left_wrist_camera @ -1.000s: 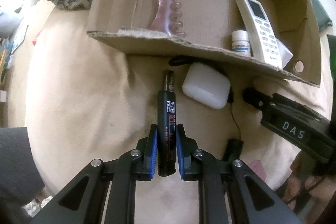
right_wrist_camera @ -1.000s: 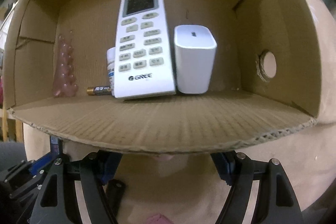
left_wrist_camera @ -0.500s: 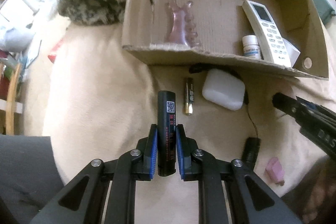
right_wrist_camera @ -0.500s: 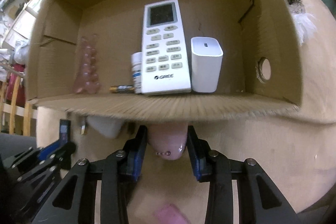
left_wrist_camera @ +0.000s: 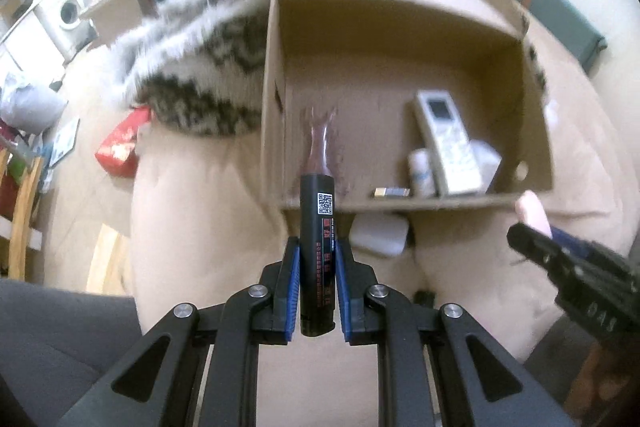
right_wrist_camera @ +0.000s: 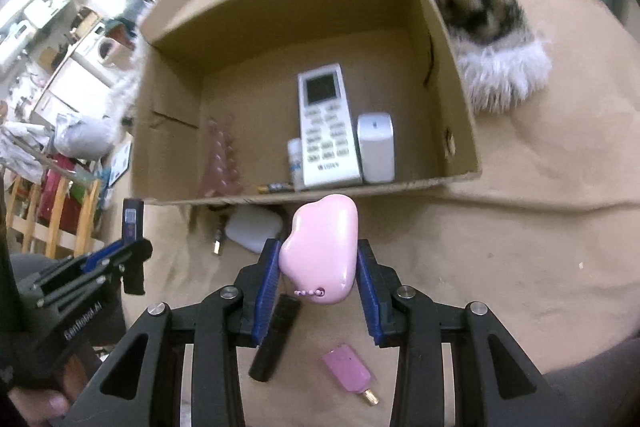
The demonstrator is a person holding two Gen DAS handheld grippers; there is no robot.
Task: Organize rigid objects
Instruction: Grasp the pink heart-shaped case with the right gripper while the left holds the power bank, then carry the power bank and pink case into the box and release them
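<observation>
My left gripper (left_wrist_camera: 317, 251) is shut on a black tube (left_wrist_camera: 317, 247) with a QR label, held above the beige cloth just before the cardboard box (left_wrist_camera: 276, 115). It also shows in the right wrist view (right_wrist_camera: 132, 223). My right gripper (right_wrist_camera: 318, 259) is shut on a pink cloud-shaped case (right_wrist_camera: 322, 251), raised before the box (right_wrist_camera: 452, 107). Inside the box lie a white remote (right_wrist_camera: 326, 127), a white charger (right_wrist_camera: 375, 147), a small white bottle (right_wrist_camera: 295, 163), a battery (right_wrist_camera: 276, 187) and a pink massage comb (right_wrist_camera: 220, 163).
On the cloth before the box lie a white earbud case (right_wrist_camera: 254, 227), a gold battery (right_wrist_camera: 218, 241), a black stick (right_wrist_camera: 276, 339) and a small pink gadget (right_wrist_camera: 348, 373). A furry patterned blanket (right_wrist_camera: 488, 27) lies behind the box. Room clutter stands at the left.
Both grippers have risen and pulled back from the box, carrying the black tube and the pink case. The view into the box has opened up.
</observation>
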